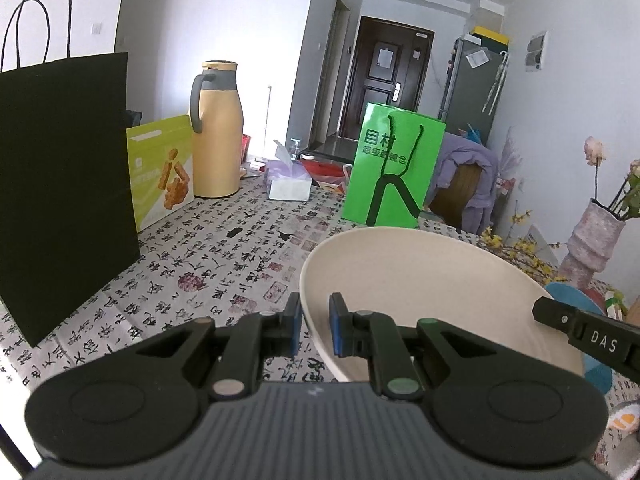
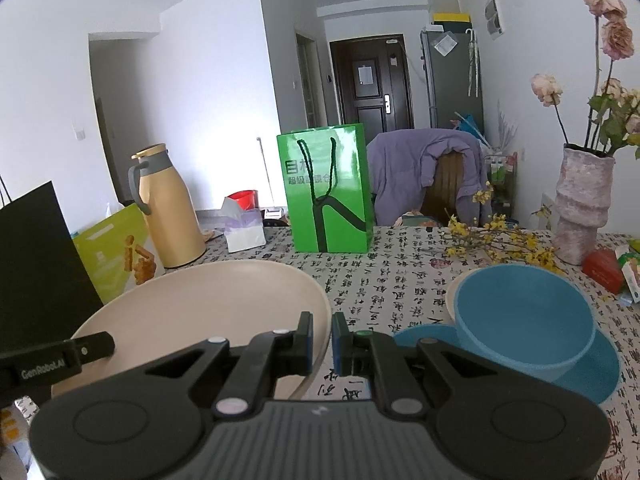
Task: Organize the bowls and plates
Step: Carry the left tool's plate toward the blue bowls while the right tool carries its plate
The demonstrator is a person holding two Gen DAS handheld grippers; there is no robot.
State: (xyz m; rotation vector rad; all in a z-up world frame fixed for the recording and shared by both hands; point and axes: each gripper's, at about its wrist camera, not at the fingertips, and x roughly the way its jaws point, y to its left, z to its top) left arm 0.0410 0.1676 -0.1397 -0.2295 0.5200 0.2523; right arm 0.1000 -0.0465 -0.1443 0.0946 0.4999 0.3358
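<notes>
A large cream plate [image 1: 420, 280] hangs tilted above the patterned tablecloth, held at two opposite rims. My left gripper [image 1: 316, 322] is shut on the plate's left rim, one blue pad on each side of it. In the right wrist view the same cream plate [image 2: 200, 304] lies at lower left, and my right gripper [image 2: 322, 340] is shut on its right rim. To the right on the table, a blue bowl [image 2: 520, 320] stands on a blue plate [image 2: 592, 372], with a cream dish [image 2: 451, 296] partly hidden behind it.
A black paper bag [image 1: 64, 192], a yellow-green snack bag [image 1: 160, 168], a tan thermos jug [image 1: 216, 132] and a tissue box [image 1: 288, 184] line the left and back. A green gift bag [image 2: 328, 188] stands at the far edge. A vase [image 2: 584, 208] with dried flowers and a red box [image 2: 604, 266] sit at right.
</notes>
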